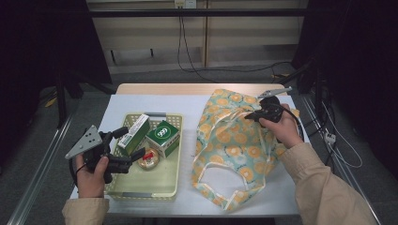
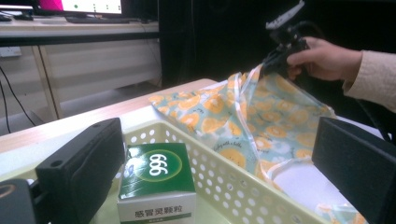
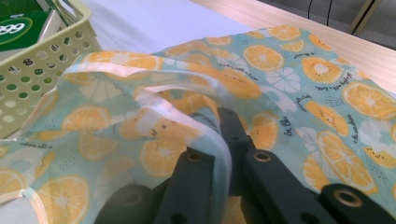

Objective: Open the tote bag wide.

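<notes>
The right gripper (image 1: 256, 115) has its two black jaws pressed together on the pale trim of the orange-print fabric bag (image 1: 234, 150), pinching a fold of the rim (image 3: 219, 140) so that the cloth rises in a little peak above the white table cover (image 1: 141, 101). From that pinch the bag drapes down and spreads across the right half of the table, its mouth loop (image 1: 223, 180) lying open toward the person's side. It looks thin, limp and very light, the sort of cloth that sags wherever it is not held and slides over itself, so I would judge the stitched trim or a handle strap the surest place to grip; a pinch on the plain panel would likely just bunch up. Nothing about it seems fragile. Across the table, the left gripper (image 1: 126, 145) hangs with its jaws spread wide and empty, one over the near-left corner of the perforated basket (image 1: 174, 154), the other reaching in toward the goods. Inside the basket sit a green box marked 999 (image 2: 156, 179), a longer green-and-white carton (image 1: 133, 134) and a small round tin (image 1: 149, 159). Those boxes look stiff and light, easy to take across their flat sides; the tin is low and may be harder to catch.
</notes>
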Tool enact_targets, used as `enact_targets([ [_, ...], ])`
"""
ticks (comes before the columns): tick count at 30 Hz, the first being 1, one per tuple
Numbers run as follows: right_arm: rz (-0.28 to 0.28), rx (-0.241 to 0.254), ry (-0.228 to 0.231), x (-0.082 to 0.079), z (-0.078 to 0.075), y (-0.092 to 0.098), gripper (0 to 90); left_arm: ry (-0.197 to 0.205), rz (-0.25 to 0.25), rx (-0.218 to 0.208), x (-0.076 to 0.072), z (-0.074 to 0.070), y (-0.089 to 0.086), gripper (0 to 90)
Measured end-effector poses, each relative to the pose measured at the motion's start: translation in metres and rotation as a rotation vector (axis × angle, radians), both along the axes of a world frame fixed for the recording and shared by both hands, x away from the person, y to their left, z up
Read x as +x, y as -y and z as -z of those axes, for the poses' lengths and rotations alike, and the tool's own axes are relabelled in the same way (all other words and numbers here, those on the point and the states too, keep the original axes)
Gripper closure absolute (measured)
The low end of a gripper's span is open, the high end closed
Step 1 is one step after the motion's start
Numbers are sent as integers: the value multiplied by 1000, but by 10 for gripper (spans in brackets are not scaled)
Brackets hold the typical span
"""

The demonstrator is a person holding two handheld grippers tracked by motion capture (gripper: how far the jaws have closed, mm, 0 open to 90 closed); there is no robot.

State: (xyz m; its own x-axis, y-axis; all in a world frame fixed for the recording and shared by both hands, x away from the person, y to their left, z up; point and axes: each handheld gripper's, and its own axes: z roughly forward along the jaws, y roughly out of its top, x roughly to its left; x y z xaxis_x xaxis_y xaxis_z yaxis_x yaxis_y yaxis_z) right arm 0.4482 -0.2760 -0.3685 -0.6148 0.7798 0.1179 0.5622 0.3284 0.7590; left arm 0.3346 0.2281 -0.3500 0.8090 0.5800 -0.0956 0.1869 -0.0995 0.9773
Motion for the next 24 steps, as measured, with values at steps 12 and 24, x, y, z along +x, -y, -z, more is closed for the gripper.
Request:
enact_targets([
  [12, -6, -12, 15, 5, -11, -7, 900, -29, 24, 35, 9, 11, 11, 26],
  [24, 6, 15, 15, 7, -14, -1, 900, -59, 38, 76, 15, 22, 19, 27],
])
